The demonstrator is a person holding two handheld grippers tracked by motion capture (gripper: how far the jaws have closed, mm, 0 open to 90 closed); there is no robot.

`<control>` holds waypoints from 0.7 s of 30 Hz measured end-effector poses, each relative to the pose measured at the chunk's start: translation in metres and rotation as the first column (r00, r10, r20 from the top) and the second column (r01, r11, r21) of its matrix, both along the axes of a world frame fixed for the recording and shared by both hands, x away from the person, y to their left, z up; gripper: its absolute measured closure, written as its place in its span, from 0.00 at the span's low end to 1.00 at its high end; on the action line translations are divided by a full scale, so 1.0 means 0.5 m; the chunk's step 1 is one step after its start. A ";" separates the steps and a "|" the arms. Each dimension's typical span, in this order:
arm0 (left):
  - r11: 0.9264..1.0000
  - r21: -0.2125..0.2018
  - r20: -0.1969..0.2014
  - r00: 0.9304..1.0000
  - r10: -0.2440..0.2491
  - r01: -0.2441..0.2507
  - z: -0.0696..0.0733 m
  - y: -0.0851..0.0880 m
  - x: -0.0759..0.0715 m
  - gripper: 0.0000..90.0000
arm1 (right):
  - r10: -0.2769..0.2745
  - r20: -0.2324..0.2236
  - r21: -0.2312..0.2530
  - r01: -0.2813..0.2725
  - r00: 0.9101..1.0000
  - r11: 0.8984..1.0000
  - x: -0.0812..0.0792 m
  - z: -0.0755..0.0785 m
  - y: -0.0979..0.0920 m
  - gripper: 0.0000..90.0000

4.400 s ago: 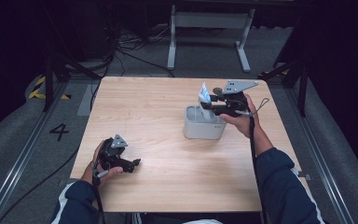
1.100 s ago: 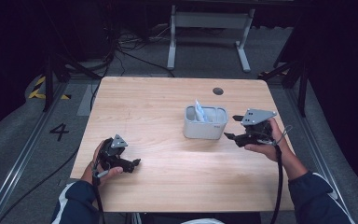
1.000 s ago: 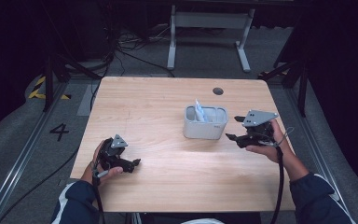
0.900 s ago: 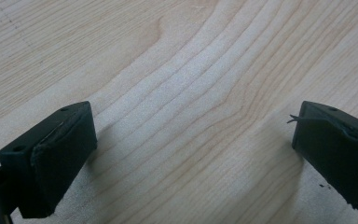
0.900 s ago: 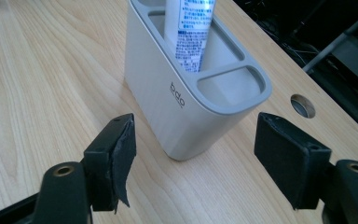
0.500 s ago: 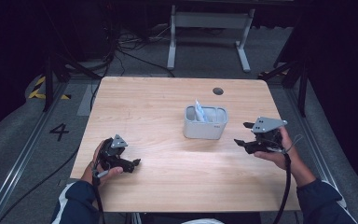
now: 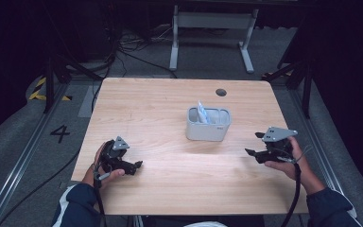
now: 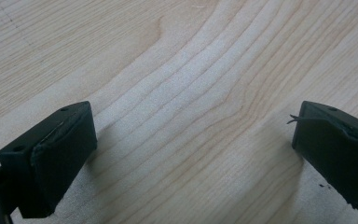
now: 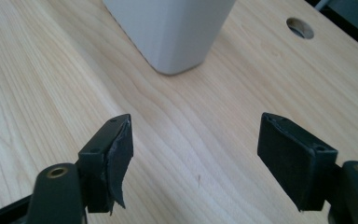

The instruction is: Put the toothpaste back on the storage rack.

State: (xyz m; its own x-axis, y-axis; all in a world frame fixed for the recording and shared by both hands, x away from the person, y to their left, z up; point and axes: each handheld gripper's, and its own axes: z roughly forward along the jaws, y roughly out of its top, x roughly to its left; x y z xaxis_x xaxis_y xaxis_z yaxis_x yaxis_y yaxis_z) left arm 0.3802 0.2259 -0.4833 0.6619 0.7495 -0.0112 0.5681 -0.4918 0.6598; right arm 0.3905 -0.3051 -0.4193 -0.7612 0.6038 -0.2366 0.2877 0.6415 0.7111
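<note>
- My right gripper (image 7: 254, 144) sits low over the right side of the table (image 7: 170, 101); its two black fingers (image 9: 109, 158) are spread wide with nothing but bare wood between them; they have just been opening a bit more
- My left gripper (image 7: 137, 164) rests near the front left of the table; its fingers (image 8: 51, 154) are spread wide too, and I see only wood grain between them
- The grey cup (image 7: 208, 124) stands upright near the middle of the table, a bit to the right; a white and blue packet (image 7: 202, 111) stands up inside it, poking over the rim
- From my right fingers the cup is ahead and off to the left, near but not touching; in the right gripper view its rounded corner (image 9: 177, 35) is just past my finger tips
- My right hand is much nearer to the cup than my left hand, which is well apart from it
- The cup is longer from side to side than from front to back; the packet's long way points up
- I think the next reach would go with my right hand, sliding forward and left
- A big "4" (image 7: 59, 134) is painted on the floor at the left; a tiny mark on the cup's front is too small to read
</note>
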 end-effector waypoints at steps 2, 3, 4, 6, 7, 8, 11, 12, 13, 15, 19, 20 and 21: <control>1.000 -0.002 -0.004 1.000 0.002 -0.002 0.000 0.000 -0.001 0.00 | -0.007 -0.006 0.000 0.007 1.000 1.000 -0.004 -0.009 -0.007 0.30; 1.000 0.000 0.000 1.000 0.002 -0.002 0.000 0.000 0.000 0.00 | -0.012 -0.014 0.000 0.012 1.000 1.000 -0.006 -0.014 -0.011 0.29; 1.000 0.000 -0.001 1.000 0.001 -0.001 0.000 0.000 0.000 0.00 | -0.014 -0.018 -0.002 0.013 1.000 1.000 -0.009 -0.020 -0.016 0.29; 1.000 0.000 -0.001 1.000 0.001 -0.001 0.000 0.000 0.000 0.00 | -0.018 -0.020 -0.001 0.018 1.000 1.000 -0.015 -0.028 -0.026 0.29; 1.000 0.000 0.000 1.000 0.002 -0.002 0.000 0.000 0.000 0.00 | -0.025 -0.029 0.006 0.026 0.999 1.000 -0.019 -0.031 -0.032 0.29; 1.000 -0.001 0.000 1.000 0.003 -0.003 0.000 0.000 0.000 0.00 | -0.028 -0.026 0.008 0.028 0.999 1.000 -0.022 -0.035 -0.037 0.29; 1.000 -0.001 -0.004 1.000 0.001 -0.001 0.000 0.000 -0.001 0.00 | -0.046 -0.026 0.033 0.047 0.999 0.998 -0.033 -0.047 -0.055 0.29; 1.000 -0.001 -0.001 1.000 0.003 -0.003 0.000 0.000 0.000 0.00 | -0.050 -0.023 0.035 0.051 0.998 0.998 -0.036 -0.052 -0.061 0.29; 1.000 0.004 0.005 1.000 -0.001 0.001 0.000 0.000 0.000 0.00 | -0.055 -0.029 0.039 0.056 0.998 0.998 -0.040 -0.057 -0.067 0.29; 1.000 0.003 0.004 1.000 -0.002 0.002 0.000 0.000 0.000 0.00 | -0.059 -0.037 0.051 0.061 0.998 0.997 -0.046 -0.066 -0.079 0.29; 1.000 0.004 0.006 1.000 0.000 0.000 0.000 0.000 0.000 0.00 | -0.094 -0.086 0.074 0.101 0.992 0.992 -0.055 -0.088 -0.105 0.29; 1.000 0.000 0.000 1.000 0.001 -0.001 0.000 0.000 0.000 0.00 | -0.097 -0.093 0.083 0.104 0.991 0.991 -0.057 -0.092 -0.109 0.29; 1.000 -0.002 -0.003 1.000 0.003 -0.003 0.000 0.000 -0.001 0.00 | -0.099 -0.105 0.094 0.109 0.990 0.990 -0.059 -0.097 -0.115 0.29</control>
State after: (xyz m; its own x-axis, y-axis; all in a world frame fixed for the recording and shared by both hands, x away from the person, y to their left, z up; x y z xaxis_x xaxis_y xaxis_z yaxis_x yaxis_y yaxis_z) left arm 0.3799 0.2258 -0.4833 0.6599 0.7513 -0.0144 0.5713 -0.4892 0.6590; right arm 0.3609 -0.3626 -0.4680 -0.7098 0.6976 -0.0981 0.4217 0.5323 0.7341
